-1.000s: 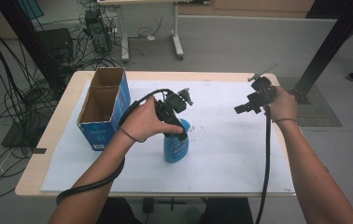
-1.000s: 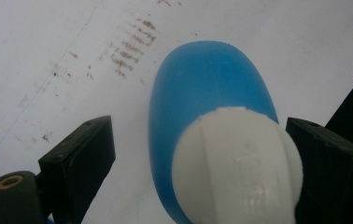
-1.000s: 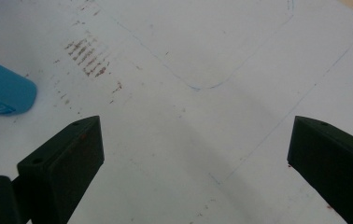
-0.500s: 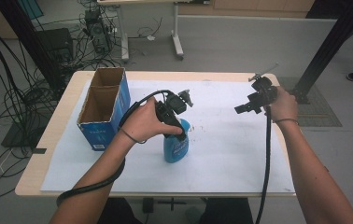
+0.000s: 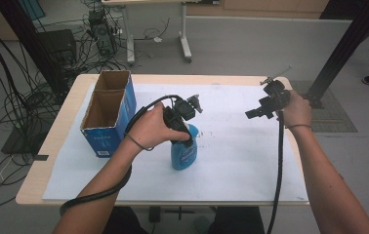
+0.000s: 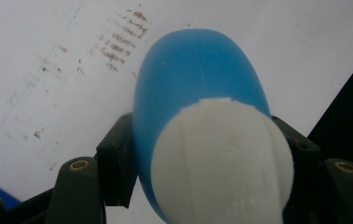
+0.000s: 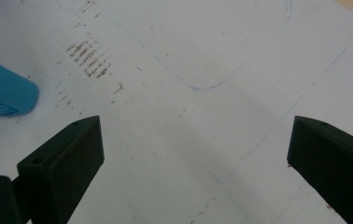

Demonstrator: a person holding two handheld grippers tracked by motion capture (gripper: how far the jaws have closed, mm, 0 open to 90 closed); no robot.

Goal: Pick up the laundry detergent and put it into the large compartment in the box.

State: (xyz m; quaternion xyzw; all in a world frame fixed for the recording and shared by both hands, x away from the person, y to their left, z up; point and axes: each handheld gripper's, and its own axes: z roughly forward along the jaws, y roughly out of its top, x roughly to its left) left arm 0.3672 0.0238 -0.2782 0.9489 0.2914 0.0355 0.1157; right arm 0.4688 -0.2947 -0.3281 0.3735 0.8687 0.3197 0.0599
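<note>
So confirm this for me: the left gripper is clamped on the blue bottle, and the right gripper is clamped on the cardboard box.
Not quite. The left gripper, whose jaws have just been closing, does clamp the blue bottle. But the right gripper holds nothing: the right gripper view shows its jaws wide apart over white paper, away from the cardboard box.

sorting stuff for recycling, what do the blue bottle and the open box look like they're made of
Blue bottle with white cap: probably plastic, judging by its smooth, evenly coloured, faintly glossy moulded wall; the cap looks like matte white plastic with a seam line. Open blue-sided box: looks like cardboard, with raw brown inside walls, thin flaps and printed blue outside.
</note>
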